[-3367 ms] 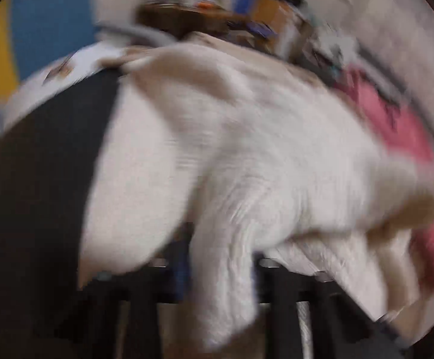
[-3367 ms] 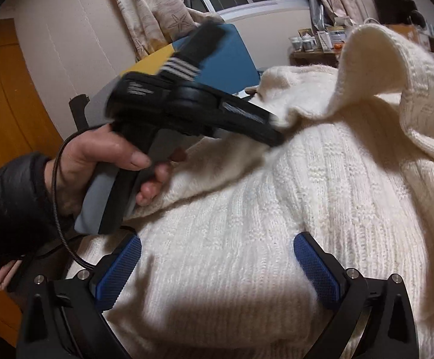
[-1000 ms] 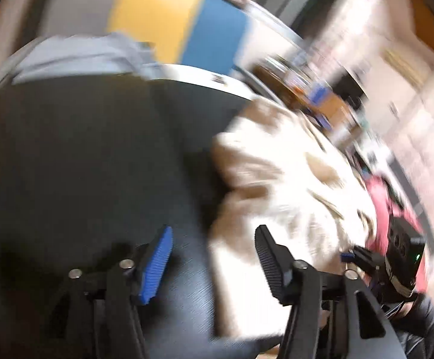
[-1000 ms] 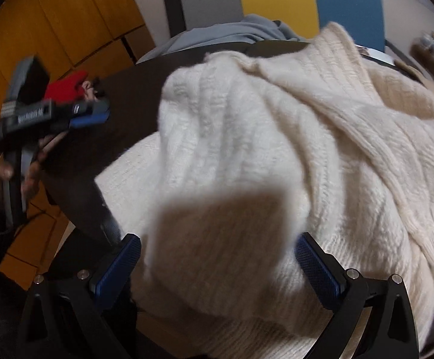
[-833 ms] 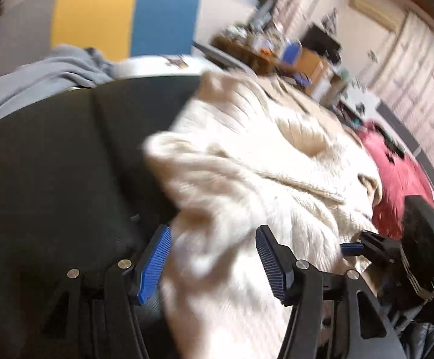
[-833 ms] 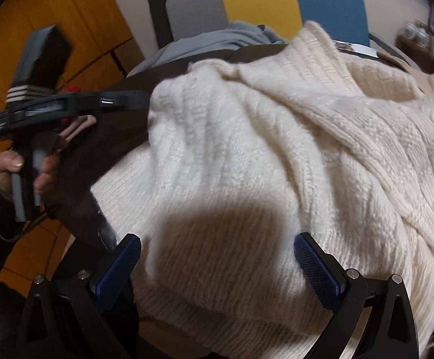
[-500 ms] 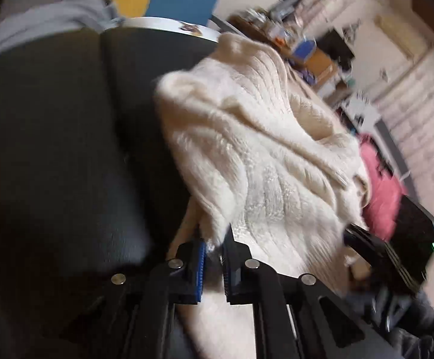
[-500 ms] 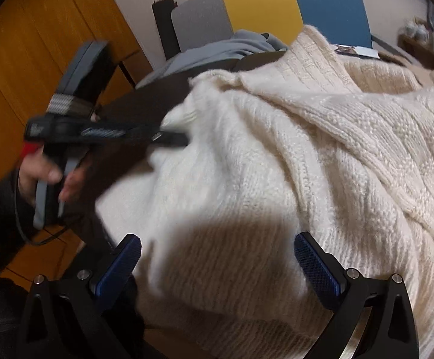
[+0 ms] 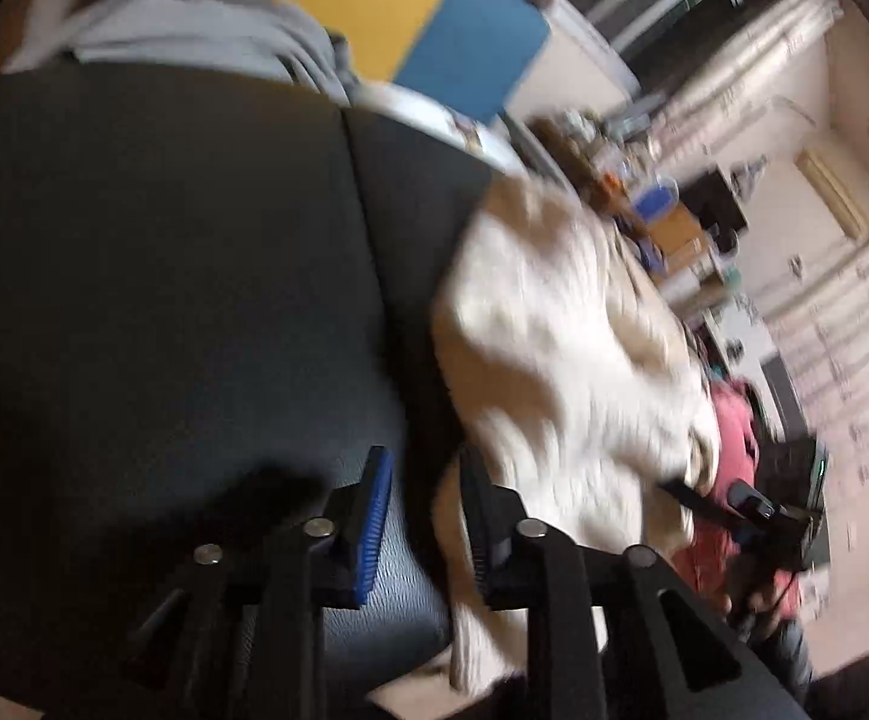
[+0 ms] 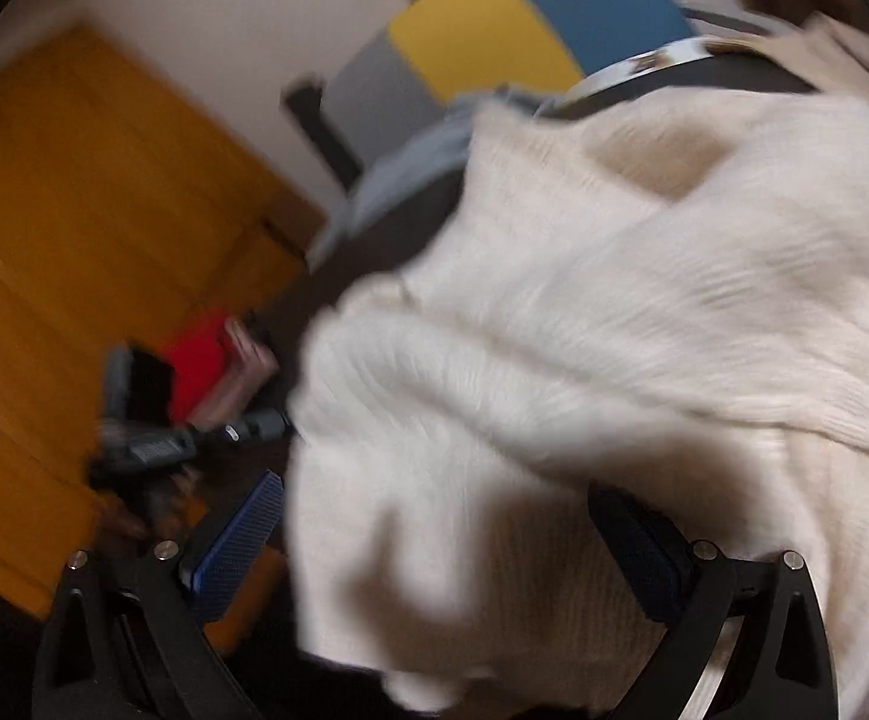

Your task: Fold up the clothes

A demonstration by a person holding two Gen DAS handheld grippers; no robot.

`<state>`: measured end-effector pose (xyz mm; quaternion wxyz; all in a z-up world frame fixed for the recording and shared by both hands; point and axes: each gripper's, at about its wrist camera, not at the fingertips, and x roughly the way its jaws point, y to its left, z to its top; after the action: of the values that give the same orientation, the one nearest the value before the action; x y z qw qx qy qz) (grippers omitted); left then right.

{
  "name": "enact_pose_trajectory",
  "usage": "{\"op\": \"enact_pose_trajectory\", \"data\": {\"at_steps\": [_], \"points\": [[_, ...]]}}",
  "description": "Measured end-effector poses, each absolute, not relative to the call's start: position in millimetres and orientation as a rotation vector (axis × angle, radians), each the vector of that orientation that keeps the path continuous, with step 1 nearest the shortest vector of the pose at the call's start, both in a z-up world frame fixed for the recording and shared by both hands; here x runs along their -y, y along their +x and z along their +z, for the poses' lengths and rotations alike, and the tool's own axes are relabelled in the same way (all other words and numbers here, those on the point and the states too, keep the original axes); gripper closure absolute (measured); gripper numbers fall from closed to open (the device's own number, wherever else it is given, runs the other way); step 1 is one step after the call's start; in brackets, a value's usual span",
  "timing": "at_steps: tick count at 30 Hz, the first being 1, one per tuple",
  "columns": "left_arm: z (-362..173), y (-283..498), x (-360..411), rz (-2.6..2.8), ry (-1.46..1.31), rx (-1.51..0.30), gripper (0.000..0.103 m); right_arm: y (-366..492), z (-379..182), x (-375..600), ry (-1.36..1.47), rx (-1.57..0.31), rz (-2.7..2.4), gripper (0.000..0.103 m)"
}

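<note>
A cream knit sweater (image 9: 560,360) lies bunched on a black padded surface (image 9: 164,252). My left gripper (image 9: 425,519) hovers at the sweater's near left edge. Its jaws are opening, and the knit edge lies against the right finger without being pressed. My right gripper (image 10: 437,540) stands wide open over the sweater (image 10: 614,312), with a fold of knit draped between its blue pads (image 10: 236,540). Each gripper shows in the other's view: the right one (image 9: 752,504) at the sweater's far side, the left one (image 10: 152,444) blurred at the left.
A grey garment (image 9: 194,36) lies at the back of the black surface, before a yellow and blue panel (image 9: 410,18). A pink cloth (image 9: 734,420) and a cluttered table (image 9: 644,198) lie beyond the sweater. An orange wooden door (image 10: 104,210) and a red object (image 10: 200,360) are at the left.
Half a second ago my left gripper was shut on the sweater's edge; now its jaws have parted and the edge is free. The right gripper has swung and rolled, still wide open.
</note>
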<state>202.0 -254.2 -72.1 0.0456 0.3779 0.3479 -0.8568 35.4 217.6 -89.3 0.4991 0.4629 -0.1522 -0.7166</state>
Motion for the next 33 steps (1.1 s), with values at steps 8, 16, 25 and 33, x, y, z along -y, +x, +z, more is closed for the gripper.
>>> {"op": "enact_pose_trajectory", "data": {"at_steps": [8, 16, 25, 33], "points": [[-38, 105, 182, -2.935, 1.193, -0.76, 0.059, -1, -77, -337, 1.14, 0.505, -2.323, 0.0], [-28, 10, 41, -3.198, 1.523, -0.279, 0.059, -27, -104, -333, 1.247, 0.222, -2.502, 0.026], [-42, -11, -47, -3.307, 1.731, 0.355, 0.058, -47, -116, -369, 1.334, 0.676, -2.249, 0.084], [-77, -15, -88, -3.215, 1.77, 0.725, 0.055, -53, -110, -371, 1.166, 1.135, -1.872, 0.084]]}}
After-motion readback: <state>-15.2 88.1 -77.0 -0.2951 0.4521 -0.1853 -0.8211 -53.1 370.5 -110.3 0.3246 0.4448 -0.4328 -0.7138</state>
